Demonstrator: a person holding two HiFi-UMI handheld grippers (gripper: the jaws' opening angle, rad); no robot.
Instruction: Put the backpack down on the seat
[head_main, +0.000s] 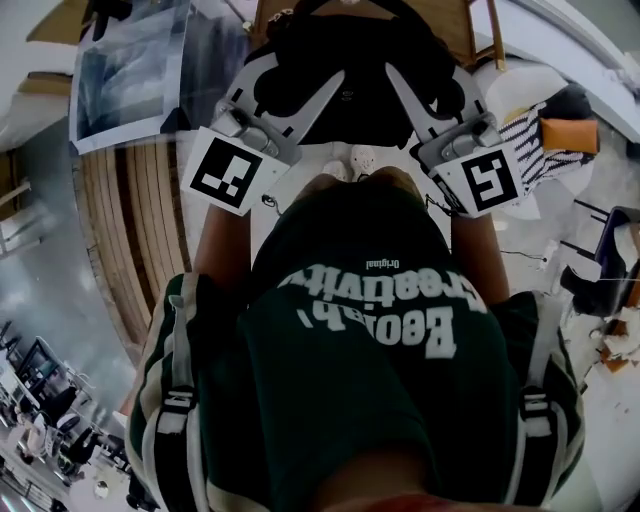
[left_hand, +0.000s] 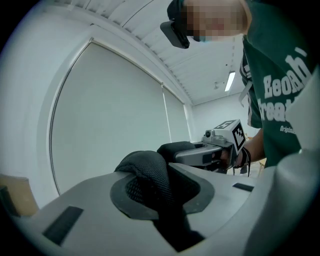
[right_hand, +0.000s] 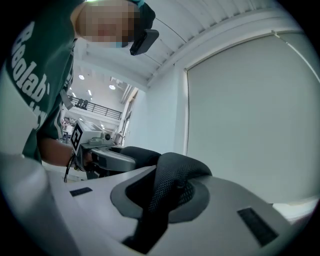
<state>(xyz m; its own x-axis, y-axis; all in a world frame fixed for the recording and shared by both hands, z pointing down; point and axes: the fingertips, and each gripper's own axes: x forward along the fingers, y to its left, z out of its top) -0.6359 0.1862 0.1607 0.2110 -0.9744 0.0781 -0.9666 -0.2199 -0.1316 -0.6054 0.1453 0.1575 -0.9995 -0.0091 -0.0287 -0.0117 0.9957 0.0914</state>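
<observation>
Hanging backpack (head_main: 345, 80), straps (left_hand: 145, 172) clamped in left claw (left_hand: 162, 200), right claw (right_hand: 160, 200).

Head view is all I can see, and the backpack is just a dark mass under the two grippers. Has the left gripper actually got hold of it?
Observer: Yes. In the left gripper view, the left gripper is closed on a black mesh strap, which is bunched between its jaws.
Operator: And the right one?
Observer: Same there. In its own view, the right gripper pinches a second mesh strap, which arches up over the jaws.
Operator: What's beyond the straps?
Observer: A pale roller blind, drawn down, fills the background. No seat shows in either gripper view.
</observation>
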